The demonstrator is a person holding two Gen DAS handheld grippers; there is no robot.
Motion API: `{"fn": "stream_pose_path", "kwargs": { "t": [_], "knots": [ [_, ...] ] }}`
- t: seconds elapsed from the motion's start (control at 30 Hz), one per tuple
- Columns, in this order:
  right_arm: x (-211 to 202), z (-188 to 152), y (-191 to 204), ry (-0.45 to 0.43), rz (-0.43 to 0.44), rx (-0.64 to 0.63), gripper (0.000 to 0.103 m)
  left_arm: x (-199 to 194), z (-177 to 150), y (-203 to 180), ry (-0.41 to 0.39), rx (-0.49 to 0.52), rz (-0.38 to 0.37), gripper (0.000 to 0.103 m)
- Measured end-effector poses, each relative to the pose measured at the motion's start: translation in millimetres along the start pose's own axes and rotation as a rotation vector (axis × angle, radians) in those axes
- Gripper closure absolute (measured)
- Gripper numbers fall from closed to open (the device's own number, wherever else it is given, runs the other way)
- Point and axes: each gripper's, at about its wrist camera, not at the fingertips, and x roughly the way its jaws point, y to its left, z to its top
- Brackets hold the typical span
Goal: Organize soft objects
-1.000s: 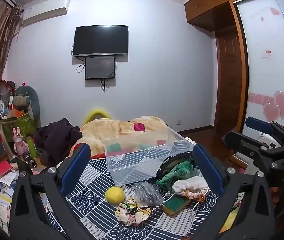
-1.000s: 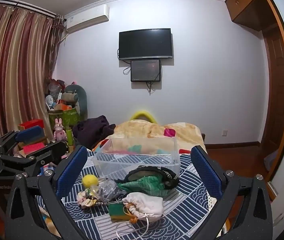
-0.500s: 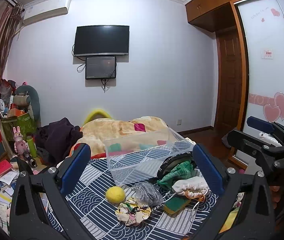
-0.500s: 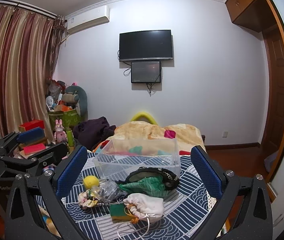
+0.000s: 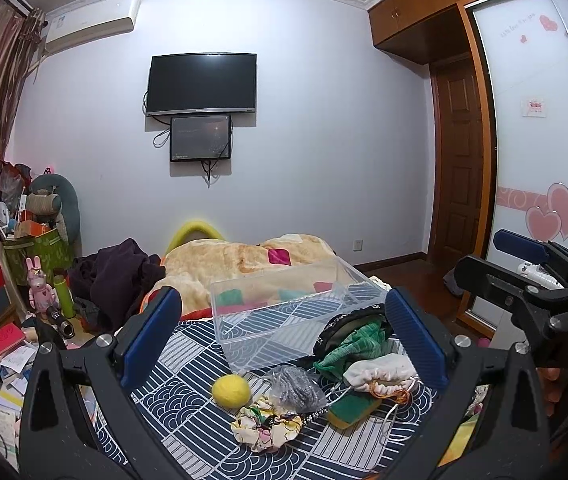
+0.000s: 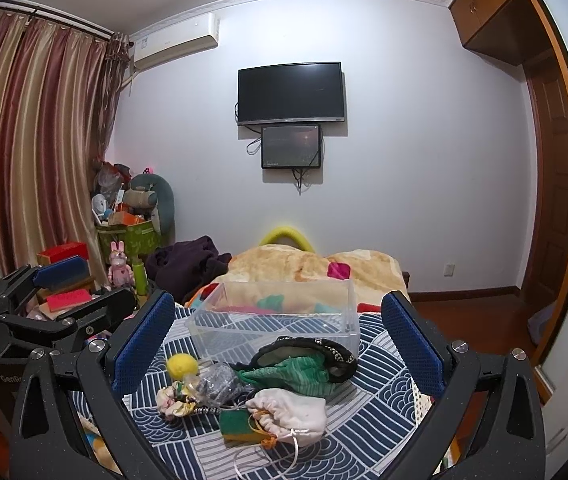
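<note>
A clear plastic box (image 5: 284, 316) (image 6: 276, 320) stands empty on the blue patterned cloth (image 5: 188, 420). In front of it lie a yellow felt ball (image 5: 231, 390) (image 6: 182, 365), a floral scrunchie (image 5: 266, 426) (image 6: 172, 400), a grey mesh bundle (image 5: 295, 390) (image 6: 220, 386), a green cloth with a black band (image 5: 349, 340) (image 6: 299, 370), a white drawstring pouch (image 5: 379, 372) (image 6: 295, 410) and a green-yellow sponge (image 5: 349, 410) (image 6: 238, 424). My left gripper (image 5: 282, 336) and right gripper (image 6: 278, 338) are both open and empty, held above the pile.
A bed with an orange blanket (image 5: 244, 260) and dark clothes (image 5: 120, 276) lies behind the box. Clutter of boxes, toys and papers (image 5: 12, 320) fills the left floor. A wardrobe with heart stickers (image 5: 543, 200) and a wooden door (image 5: 459, 168) stand right.
Both views have tilted slightly; the objects sit a little lower in frame. Nothing on the cloth has moved and both grippers stay open.
</note>
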Motion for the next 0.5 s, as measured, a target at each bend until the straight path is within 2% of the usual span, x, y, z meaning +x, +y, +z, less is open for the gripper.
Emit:
{"fn": "stream_pose_path", "kwargs": {
  "t": [0.5],
  "knots": [
    [-1.0,1.3,-1.0,-0.006,0.001,0.0,0.0,-1.3,1.5,-5.4,-0.007,0.009,-0.001,0.0]
  ]
}}
